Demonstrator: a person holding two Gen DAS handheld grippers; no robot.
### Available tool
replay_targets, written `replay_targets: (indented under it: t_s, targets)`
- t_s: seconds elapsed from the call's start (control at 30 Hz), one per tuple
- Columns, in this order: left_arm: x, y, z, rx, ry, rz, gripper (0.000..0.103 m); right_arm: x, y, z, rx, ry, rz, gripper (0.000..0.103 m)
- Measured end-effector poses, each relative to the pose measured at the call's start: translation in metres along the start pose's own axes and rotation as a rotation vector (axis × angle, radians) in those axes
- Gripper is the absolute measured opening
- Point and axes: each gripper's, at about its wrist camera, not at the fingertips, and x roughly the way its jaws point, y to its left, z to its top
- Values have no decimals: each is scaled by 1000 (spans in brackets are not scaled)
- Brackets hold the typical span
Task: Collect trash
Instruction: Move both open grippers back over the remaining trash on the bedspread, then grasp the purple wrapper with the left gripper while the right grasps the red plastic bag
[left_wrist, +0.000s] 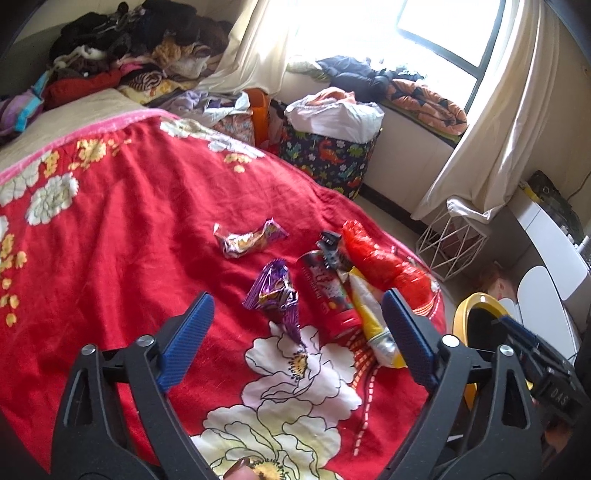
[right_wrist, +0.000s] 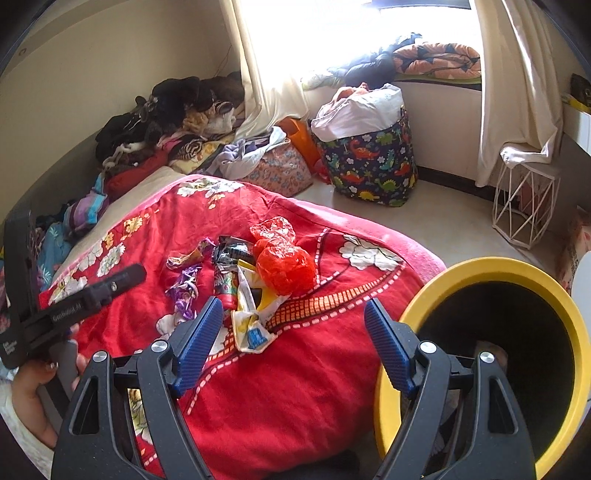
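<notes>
Trash lies on the red floral blanket (left_wrist: 129, 229): a purple wrapper (left_wrist: 275, 293), a crumpled silver-purple wrapper (left_wrist: 247, 240), a red snack can (left_wrist: 327, 291), a yellow-white packet (left_wrist: 369, 314), a black wrapper (left_wrist: 328, 247) and a red plastic bag (left_wrist: 376, 262). My left gripper (left_wrist: 297, 332) is open and empty, just above and short of the purple wrapper and can. My right gripper (right_wrist: 293, 332) is open and empty, near the yellow-white packet (right_wrist: 255, 321) and red bag (right_wrist: 282, 266). A yellow-rimmed black bin (right_wrist: 491, 273) stands right of the bed; it also shows in the left wrist view (left_wrist: 476, 306).
Piled clothes (left_wrist: 122, 48) sit at the bed's head. A dinosaur-print hamper (right_wrist: 373, 166) and a white wire basket (right_wrist: 524, 206) stand on the floor near the curtained window. A white desk (left_wrist: 554, 243) is at the right.
</notes>
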Motion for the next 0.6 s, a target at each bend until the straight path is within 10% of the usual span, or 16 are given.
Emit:
replay_targets:
  t_s: [0.6]
  targets:
    - [52,9,0,-20,83,11,64,81,-1,30,-7,107,24,76]
